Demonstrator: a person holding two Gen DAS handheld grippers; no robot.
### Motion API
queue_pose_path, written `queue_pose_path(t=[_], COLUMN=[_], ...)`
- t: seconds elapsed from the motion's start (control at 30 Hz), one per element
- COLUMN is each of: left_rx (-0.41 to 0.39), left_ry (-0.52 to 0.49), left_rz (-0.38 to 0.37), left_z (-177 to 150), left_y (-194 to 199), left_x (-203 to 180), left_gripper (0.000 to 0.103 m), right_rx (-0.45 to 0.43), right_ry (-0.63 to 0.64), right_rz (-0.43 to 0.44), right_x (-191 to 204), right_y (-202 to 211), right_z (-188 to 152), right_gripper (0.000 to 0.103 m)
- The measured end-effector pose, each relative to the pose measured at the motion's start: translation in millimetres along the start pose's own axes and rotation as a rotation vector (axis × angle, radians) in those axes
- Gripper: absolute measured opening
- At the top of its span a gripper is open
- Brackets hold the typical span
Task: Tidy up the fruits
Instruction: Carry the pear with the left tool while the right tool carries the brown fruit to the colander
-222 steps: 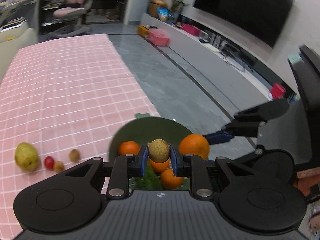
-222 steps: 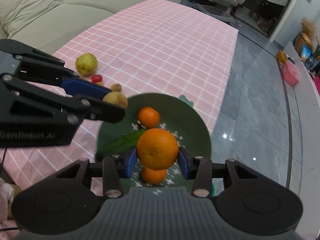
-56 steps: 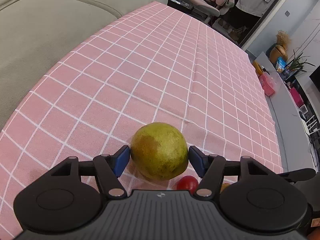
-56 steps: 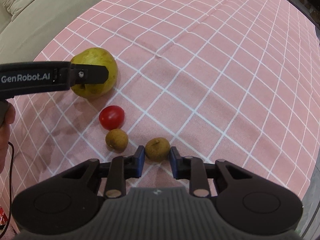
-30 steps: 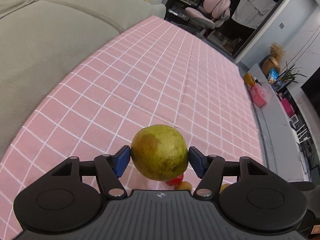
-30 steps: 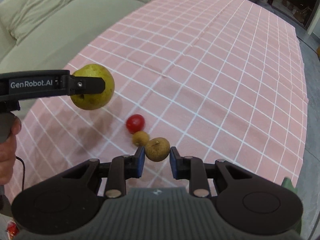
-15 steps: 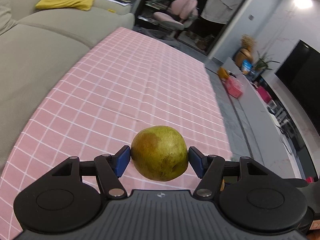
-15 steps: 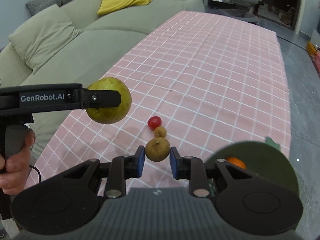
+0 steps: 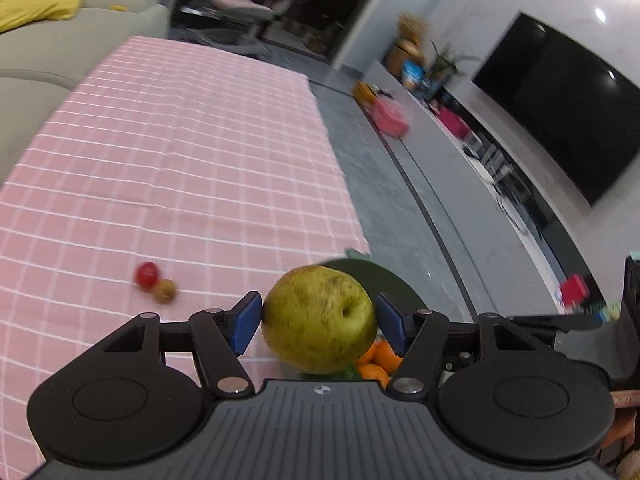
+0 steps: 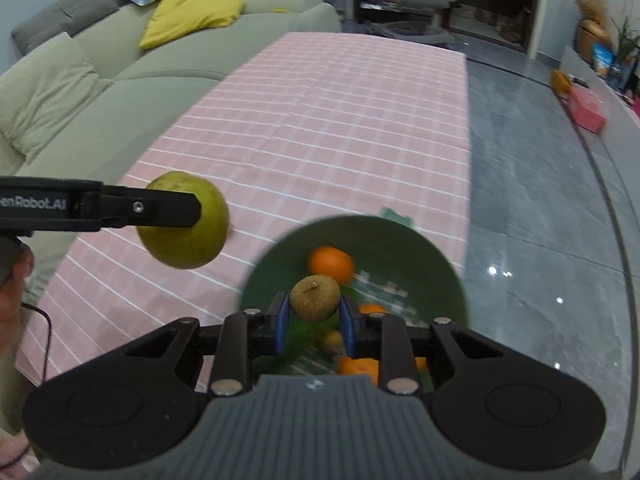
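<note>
Pear (image 9: 319,325) is clamped between left gripper (image 9: 319,322) pads, carried high for clearance; green plate (image 10: 436,264) lies just ahead-right. Small brown fruit (image 10: 315,298) is pinched by right gripper (image 10: 314,320) directly over plate, ready for drop.

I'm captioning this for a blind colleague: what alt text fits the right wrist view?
The right gripper holds a small brown fruit above a green plate of oranges. At left, the left gripper holds a pear over the pink checked tablecloth.
</note>
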State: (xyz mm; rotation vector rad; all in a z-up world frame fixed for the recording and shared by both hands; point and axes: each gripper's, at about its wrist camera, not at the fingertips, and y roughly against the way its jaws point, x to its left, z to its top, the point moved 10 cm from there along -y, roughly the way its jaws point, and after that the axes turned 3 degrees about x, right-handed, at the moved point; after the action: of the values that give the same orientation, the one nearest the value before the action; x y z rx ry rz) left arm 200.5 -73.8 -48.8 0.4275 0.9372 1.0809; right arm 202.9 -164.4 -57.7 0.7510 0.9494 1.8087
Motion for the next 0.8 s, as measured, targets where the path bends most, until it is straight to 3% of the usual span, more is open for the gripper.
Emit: queue_pose_path(t=[0.33,0.6,0.8], left_rx=[0.126,0.124,0.150], left_ry=[-0.051,-0.104,-0.137], left_rz=[-0.054,-0.035,-0.074], left_z=[-20,-3,1], left_y=[-68,-86,-104], left_x=[-33,-37,-49], left_gripper=[0.071,0.071,0.071], right_rx=[0.070,0.132,0.160], right_ry=[-0.009,0.032,0.053], right_rz=[-0.026,-0.052,-0.078], right_x=[-32,-40,-50], right_y=[-26,-60,-74], right_z=[-16,-14,-6], right_gripper=[0.023,0.023,0.023])
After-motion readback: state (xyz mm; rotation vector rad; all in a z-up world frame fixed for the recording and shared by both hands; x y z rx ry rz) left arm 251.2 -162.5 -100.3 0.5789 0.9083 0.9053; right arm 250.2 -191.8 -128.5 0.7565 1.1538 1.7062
